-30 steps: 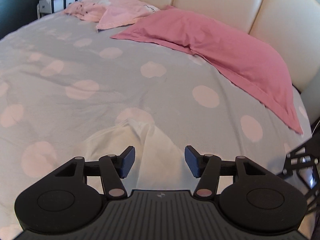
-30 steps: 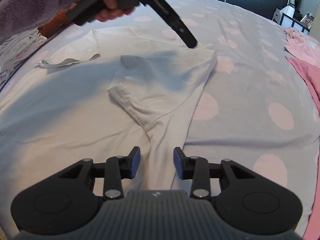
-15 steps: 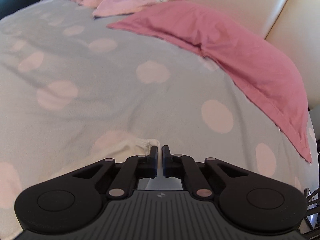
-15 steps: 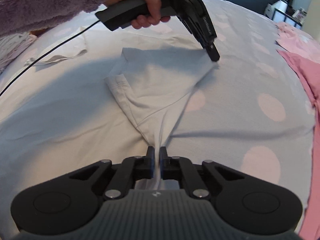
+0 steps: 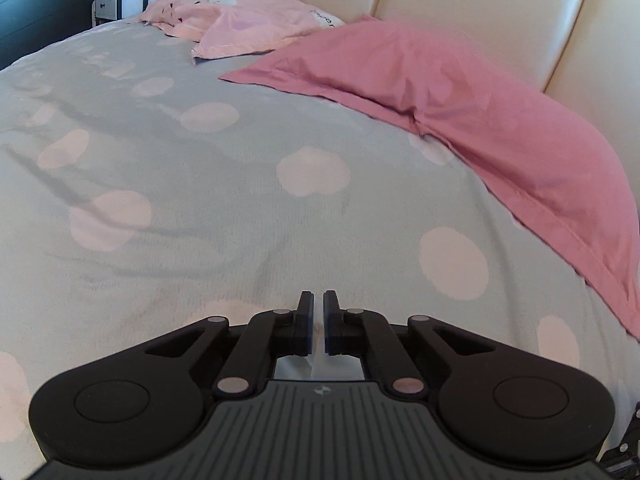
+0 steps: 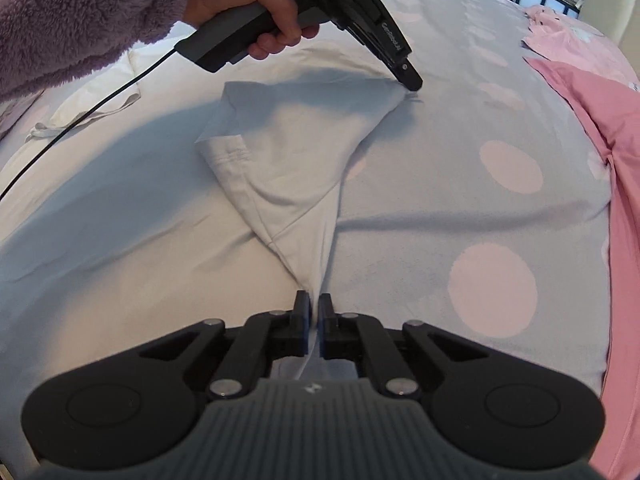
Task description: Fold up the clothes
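White shirt [image 6: 304,168] lies spread on the dotted duvet [image 6: 460,200]; its folded side edge runs taut between right gripper [image 6: 314,312], clamped on cloth by the near seam, and left gripper [image 6: 414,84], pinching the far shoulder corner; body extends leftward of both

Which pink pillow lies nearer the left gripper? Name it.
The darker pink pillow, along the headboard. The pale pink pillow lies farther off, at the far corner.
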The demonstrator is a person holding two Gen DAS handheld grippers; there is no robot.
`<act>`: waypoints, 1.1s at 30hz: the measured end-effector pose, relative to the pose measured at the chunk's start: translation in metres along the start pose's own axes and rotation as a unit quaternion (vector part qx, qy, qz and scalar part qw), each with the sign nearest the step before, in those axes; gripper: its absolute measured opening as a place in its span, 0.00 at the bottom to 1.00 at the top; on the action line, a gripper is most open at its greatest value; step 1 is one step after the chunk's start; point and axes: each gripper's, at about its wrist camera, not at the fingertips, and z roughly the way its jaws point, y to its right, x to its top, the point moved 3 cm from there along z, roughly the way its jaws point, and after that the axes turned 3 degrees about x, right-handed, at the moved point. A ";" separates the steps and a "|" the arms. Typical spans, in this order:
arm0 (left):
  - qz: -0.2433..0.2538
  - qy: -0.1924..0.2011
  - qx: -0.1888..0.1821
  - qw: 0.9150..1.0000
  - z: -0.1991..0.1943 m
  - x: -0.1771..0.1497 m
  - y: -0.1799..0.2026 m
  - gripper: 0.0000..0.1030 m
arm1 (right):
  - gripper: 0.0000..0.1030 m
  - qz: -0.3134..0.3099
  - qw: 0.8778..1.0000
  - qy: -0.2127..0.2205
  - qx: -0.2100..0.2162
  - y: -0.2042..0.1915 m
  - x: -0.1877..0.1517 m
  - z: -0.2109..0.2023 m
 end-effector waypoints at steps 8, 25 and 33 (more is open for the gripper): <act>0.010 -0.016 0.016 1.000 -0.033 -0.011 -0.010 0.37 | 0.28 -0.047 0.997 0.057 -0.008 -0.017 0.011 -0.014; 0.015 -0.015 -0.037 0.999 -0.019 -0.027 0.000 0.03 | 0.00 -0.126 0.986 0.047 -0.097 -0.021 0.019 0.018; 0.019 -0.009 -0.020 1.000 -0.012 -0.019 0.003 0.02 | 0.04 -0.078 0.991 0.055 -0.089 0.000 0.019 0.011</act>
